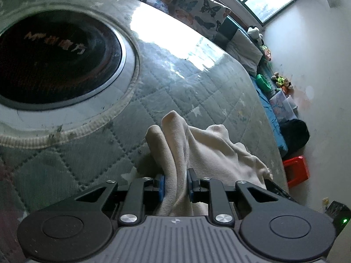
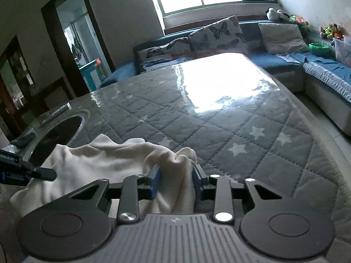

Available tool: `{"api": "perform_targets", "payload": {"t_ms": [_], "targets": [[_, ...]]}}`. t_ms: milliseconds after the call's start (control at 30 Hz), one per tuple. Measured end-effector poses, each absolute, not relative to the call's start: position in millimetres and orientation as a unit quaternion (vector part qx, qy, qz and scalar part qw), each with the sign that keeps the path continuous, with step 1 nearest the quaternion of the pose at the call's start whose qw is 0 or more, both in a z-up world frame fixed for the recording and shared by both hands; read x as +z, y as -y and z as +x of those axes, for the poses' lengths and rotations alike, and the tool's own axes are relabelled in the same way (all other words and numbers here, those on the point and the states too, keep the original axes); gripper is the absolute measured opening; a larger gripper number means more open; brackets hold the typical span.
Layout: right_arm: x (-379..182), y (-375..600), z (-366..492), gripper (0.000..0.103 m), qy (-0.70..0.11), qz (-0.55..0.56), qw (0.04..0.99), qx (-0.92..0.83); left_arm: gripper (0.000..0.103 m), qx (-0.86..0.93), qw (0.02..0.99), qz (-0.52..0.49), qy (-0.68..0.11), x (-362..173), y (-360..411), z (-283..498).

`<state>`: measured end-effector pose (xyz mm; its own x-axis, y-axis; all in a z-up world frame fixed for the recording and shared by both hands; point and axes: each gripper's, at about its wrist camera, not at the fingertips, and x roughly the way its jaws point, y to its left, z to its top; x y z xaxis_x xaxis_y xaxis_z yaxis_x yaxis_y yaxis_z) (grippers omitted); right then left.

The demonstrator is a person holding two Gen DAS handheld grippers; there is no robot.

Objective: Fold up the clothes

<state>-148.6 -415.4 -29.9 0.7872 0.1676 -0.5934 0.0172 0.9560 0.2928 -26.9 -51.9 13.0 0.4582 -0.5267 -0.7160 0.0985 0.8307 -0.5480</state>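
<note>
Both the left gripper (image 1: 175, 183) and right gripper (image 2: 175, 178) pinch bunched folds of the cream garment (image 2: 105, 160) over the quilted table (image 2: 219, 120). Its lower part is hidden behind the gripper bodies.

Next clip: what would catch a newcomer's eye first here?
The cream garment, bunched and pinched in both the left tool and right tool. Then the window glare on the star-quilted table cover, and the dark round cooktop sunk into it at the left.
</note>
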Motion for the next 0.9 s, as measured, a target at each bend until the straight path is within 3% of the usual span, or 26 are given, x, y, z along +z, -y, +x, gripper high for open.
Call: {"api": "perform_targets", "payload": {"t_ms": [100, 667, 900], "targets": [[-26, 414, -154, 0.01, -0.319, 0.142, 0.936, 0.048, 0.021, -0.193, 0.833, -0.2, -0.479, 18, 59, -27], [50, 469, -175, 0.007, -0.245, 0.068, 0.966, -0.049, 0.01, -0.291, 0.849, -0.113, -0.426, 73, 176, 11], [39, 507, -154, 0.007, -0.268, 0.058, 0.956, -0.105, 0.01, -0.309, 0.843, -0.103, -0.428, 69, 220, 30]]}}
